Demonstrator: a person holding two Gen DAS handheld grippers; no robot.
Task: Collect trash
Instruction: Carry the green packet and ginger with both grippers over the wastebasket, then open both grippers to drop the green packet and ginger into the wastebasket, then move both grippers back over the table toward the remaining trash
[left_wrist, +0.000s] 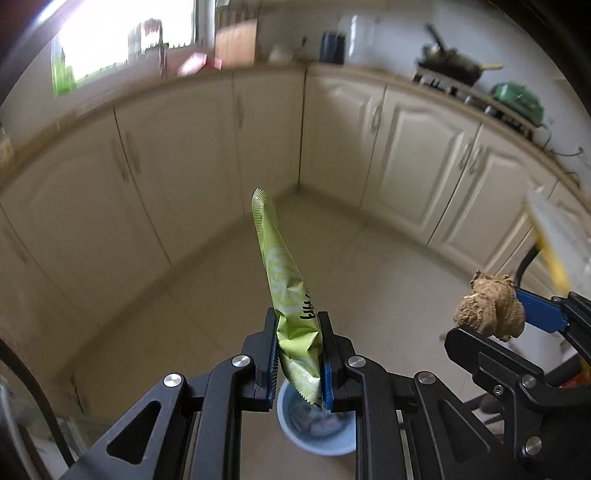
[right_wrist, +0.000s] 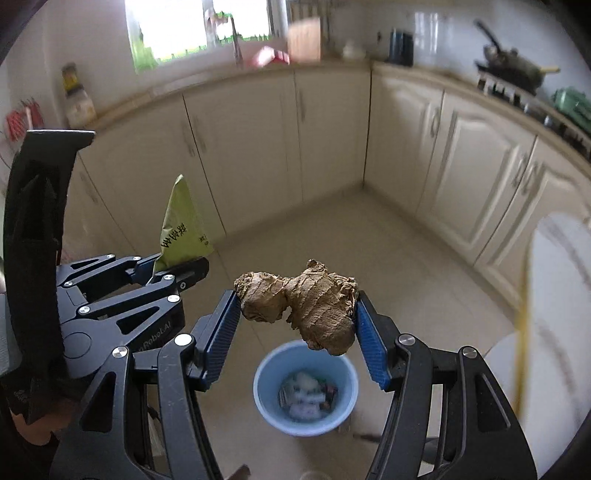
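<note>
Trash is being carried in both claws and has not yet been dropped. A green snack wrapper (left_wrist: 286, 295) is pinched low on its body by the left claw (left_wrist: 299, 360), whose jaws are drawn narrow against the crumpled foil; most of its length sticks up and away beyond the fingertips. A knobbly piece of ginger root (right_wrist: 301, 302) is clamped across its length between the blue pads of the right claw (right_wrist: 295, 325), the jaws standing fairly wide to span it.

Beneath both loads a light blue bin (right_wrist: 340, 373) stands on the tiled floor (right_wrist: 406, 277). In the right wrist view it is seen almost straight under the ginger; in the left wrist view only part of its rim (left_wrist: 282, 406) shows below the wrapper's lower end. Some scraps and packets are already lying in the bin, so part of the collecting can be judged done, though what they are cannot be told through the blur.

The two claws are held close beside each other, the left one's wrapper showing at the left of the right wrist view. Cream cabinet doors (left_wrist: 417, 158) run round the corner behind, with a pan (right_wrist: 517, 62) on the hob on the desk above.

What is left, as far as can be judged: both pieces are to be released over the bin. Whether more rubbish waits elsewhere cannot be told.
</note>
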